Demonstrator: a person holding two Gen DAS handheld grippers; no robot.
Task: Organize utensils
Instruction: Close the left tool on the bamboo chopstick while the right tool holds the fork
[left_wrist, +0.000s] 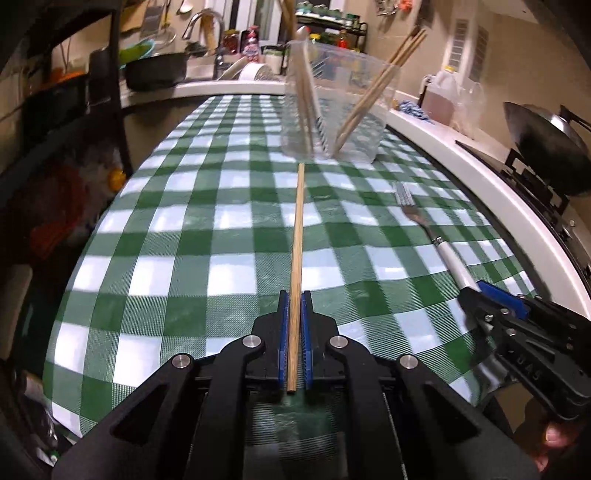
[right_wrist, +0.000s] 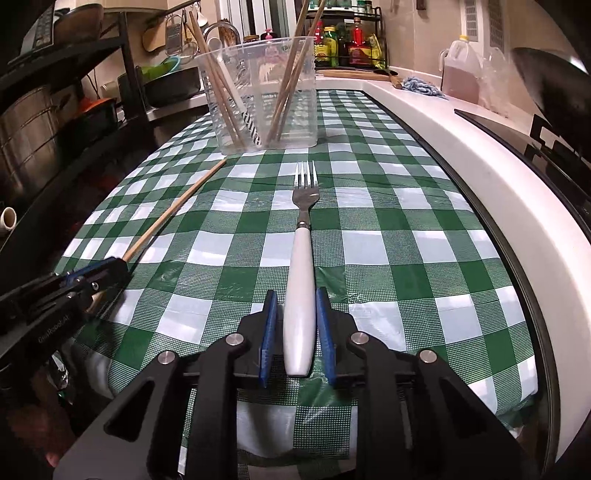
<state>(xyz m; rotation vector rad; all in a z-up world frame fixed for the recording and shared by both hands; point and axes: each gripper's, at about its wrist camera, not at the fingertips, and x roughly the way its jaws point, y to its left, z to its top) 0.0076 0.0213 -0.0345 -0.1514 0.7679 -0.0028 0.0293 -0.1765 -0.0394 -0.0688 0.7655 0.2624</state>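
A wooden chopstick (left_wrist: 297, 236) lies along the green checked tablecloth (left_wrist: 184, 229), pointing at a clear plastic container (left_wrist: 336, 103) holding several chopsticks. My left gripper (left_wrist: 294, 299) is shut on the chopstick's near end. A white-handled fork (right_wrist: 301, 280) lies on the cloth, tines toward the container (right_wrist: 258, 96). My right gripper (right_wrist: 297, 295) straddles the fork's handle with small gaps on both sides, open. The right gripper (left_wrist: 491, 295) also shows in the left wrist view, the left gripper (right_wrist: 107, 269) and chopstick (right_wrist: 173, 210) in the right wrist view.
A white counter edge (right_wrist: 461, 147) runs along the right with a wok (left_wrist: 546, 147), a jug (right_wrist: 461, 70) and a blue cloth (right_wrist: 424, 86). A sink, pots and a spice rack (right_wrist: 343, 40) stand behind. Dark shelving (right_wrist: 55, 122) is on the left.
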